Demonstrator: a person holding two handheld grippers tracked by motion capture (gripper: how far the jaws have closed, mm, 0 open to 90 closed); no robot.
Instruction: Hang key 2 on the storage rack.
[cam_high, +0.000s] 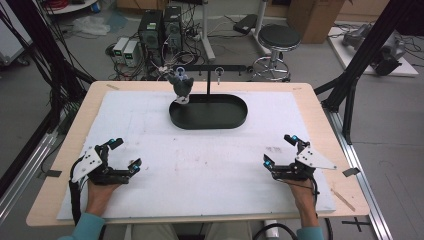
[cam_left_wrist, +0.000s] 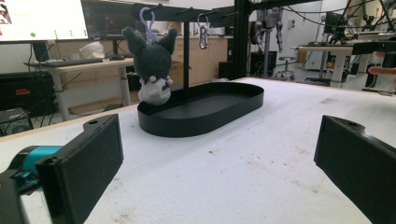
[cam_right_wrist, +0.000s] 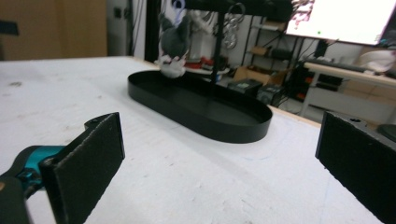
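Note:
A black oval tray (cam_high: 235, 117) (cam_left_wrist: 233, 100) (cam_right_wrist: 243, 119) stands at the far middle of the white mat, with a black post and crossbar rising from it. A dark grey plush keychain (cam_high: 181, 86) (cam_left_wrist: 153, 63) (cam_right_wrist: 173, 42) hangs by a lilac clip from the bar's left end, over the tray's left edge. A metal carabiner (cam_high: 219, 75) (cam_left_wrist: 203, 35) hangs from the bar to the right of the post. My left gripper (cam_high: 125, 154) (cam_left_wrist: 219, 163) rests open near the front left. My right gripper (cam_high: 280, 149) (cam_right_wrist: 222, 163) rests open near the front right. Both hold nothing.
The white mat (cam_high: 200, 160) covers most of the wooden table (cam_high: 325, 130). Beyond the far edge are computer towers (cam_high: 160, 30), a black stool (cam_high: 279, 37) and cables on the floor. Black frame posts (cam_high: 360, 75) stand at both sides of the table.

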